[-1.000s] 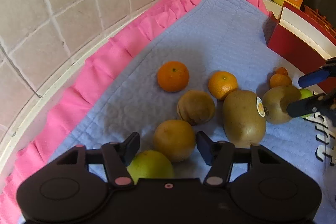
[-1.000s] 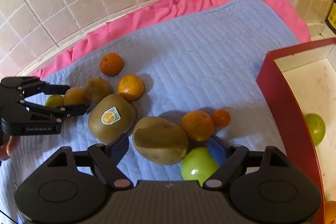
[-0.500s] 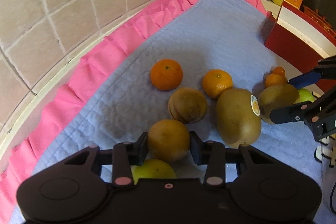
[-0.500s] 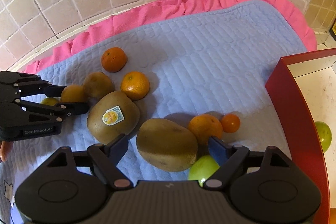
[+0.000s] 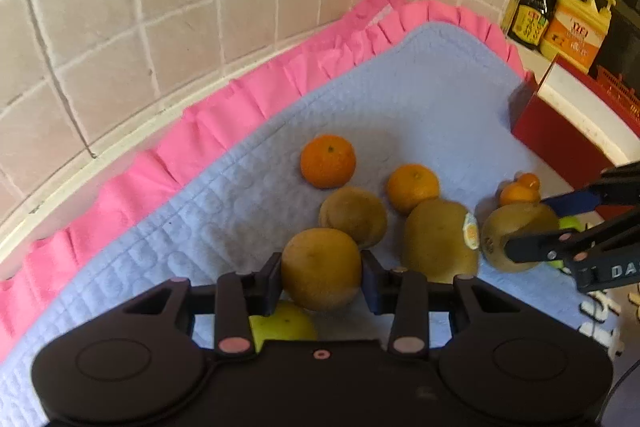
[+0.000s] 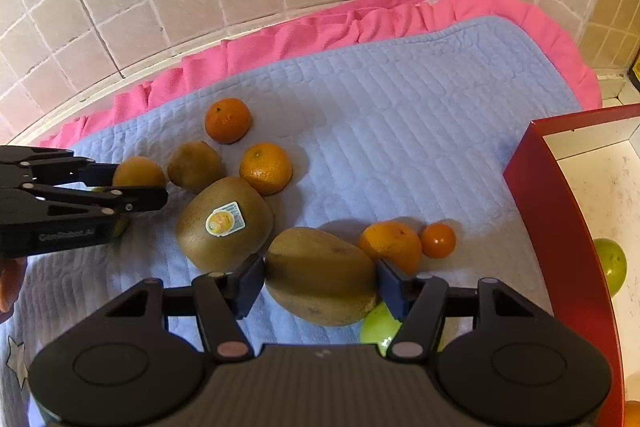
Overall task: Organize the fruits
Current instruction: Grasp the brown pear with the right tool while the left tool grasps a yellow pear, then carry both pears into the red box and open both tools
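My left gripper (image 5: pixel 320 279) is shut on a round yellow-brown fruit (image 5: pixel 320 267) lying on the blue quilted mat (image 5: pixel 420 107); a green fruit (image 5: pixel 280 325) sits just beneath it. My right gripper (image 6: pixel 320 287) has its jaws closing around a large brown kiwi (image 6: pixel 320 275), and both pads touch its sides. A stickered kiwi (image 6: pixel 224 223), a smaller brown fruit (image 6: pixel 195 167), two oranges (image 6: pixel 228 119) (image 6: pixel 266 167), another orange (image 6: pixel 390 245) and a tiny orange (image 6: pixel 438 240) lie around. A green fruit (image 6: pixel 378 327) is half hidden under the right fingers.
A red box (image 6: pixel 560 227) with a white inside stands at the right and holds a green fruit (image 6: pixel 610 265). The mat's pink frill (image 5: pixel 248 107) meets a tiled wall behind. A dark bottle (image 5: pixel 534 15) and a yellow jug (image 5: pixel 574 27) stand beyond the box.
The left jaws closed from wide apart onto the round yellow-brown fruit. The right jaws narrowed from wide open until the pads reached the large kiwi. Neither hand shifted much.
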`<action>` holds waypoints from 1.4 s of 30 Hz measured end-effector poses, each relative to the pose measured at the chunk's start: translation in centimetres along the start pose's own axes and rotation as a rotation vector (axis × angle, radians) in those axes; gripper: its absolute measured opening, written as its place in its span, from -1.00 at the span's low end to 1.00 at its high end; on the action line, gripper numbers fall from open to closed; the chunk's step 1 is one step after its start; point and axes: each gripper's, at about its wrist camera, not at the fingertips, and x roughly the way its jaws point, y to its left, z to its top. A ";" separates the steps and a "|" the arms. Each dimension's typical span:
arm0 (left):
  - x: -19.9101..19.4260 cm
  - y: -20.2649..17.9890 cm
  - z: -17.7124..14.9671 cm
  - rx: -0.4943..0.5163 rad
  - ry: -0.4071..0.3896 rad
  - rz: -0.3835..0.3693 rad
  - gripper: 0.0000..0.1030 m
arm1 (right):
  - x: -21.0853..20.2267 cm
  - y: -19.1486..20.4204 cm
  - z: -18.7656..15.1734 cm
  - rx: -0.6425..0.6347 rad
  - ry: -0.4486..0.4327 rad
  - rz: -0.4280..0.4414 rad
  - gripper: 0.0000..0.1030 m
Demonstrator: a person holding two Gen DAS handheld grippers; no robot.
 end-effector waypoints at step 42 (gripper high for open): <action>-10.6 -27.5 15.9 0.163 -0.433 -0.172 -0.08 | -23.9 -21.9 -3.8 0.359 -0.466 -0.222 -0.34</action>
